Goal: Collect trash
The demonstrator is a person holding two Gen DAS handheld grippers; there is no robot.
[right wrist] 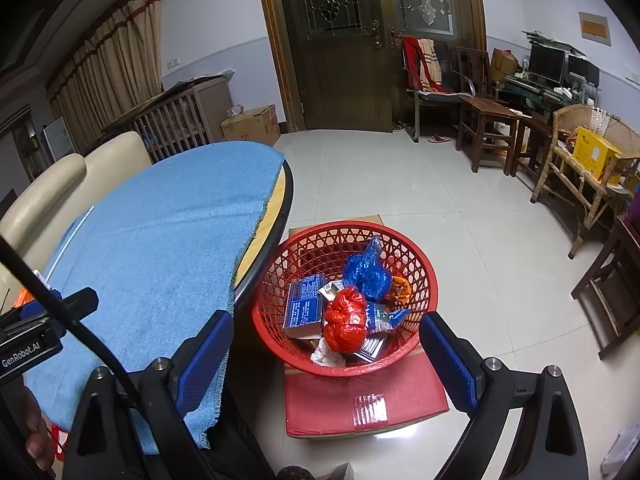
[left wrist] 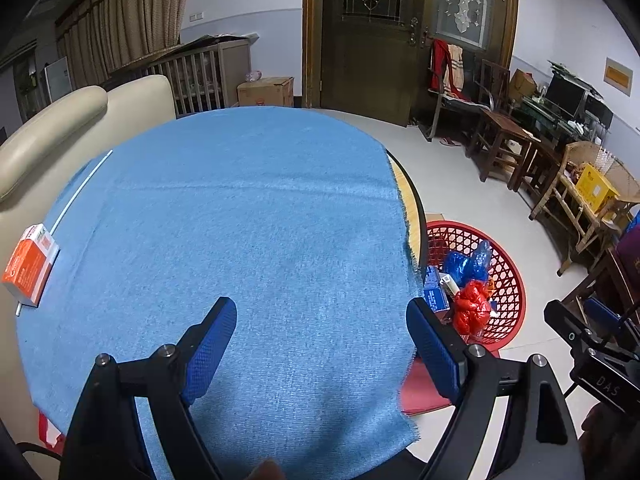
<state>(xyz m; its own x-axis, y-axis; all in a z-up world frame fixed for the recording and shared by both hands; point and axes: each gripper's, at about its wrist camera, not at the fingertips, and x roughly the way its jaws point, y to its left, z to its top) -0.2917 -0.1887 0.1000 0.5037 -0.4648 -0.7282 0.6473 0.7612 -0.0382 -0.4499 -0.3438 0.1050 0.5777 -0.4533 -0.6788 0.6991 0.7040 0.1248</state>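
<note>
The left gripper [left wrist: 322, 344] hovers over the blue cloth [left wrist: 240, 220] on the tabletop [right wrist: 276, 208], its fingers [left wrist: 208, 354] spread wide with nothing between them. The right gripper [right wrist: 326, 354] hangs above the red basket [right wrist: 424, 272], fingers [right wrist: 448, 354] apart and empty. The basket sits on a red carton [right wrist: 360, 396] beside the tabletop and holds a red bag [right wrist: 344, 318], a blue bag [right wrist: 366, 272] and a blue box [right wrist: 304, 306]. An orange box [left wrist: 30, 264] lies at the cloth's left edge.

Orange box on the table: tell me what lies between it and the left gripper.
Only bare blue cloth lies between the orange box and the left gripper, seen in the left wrist view.
</note>
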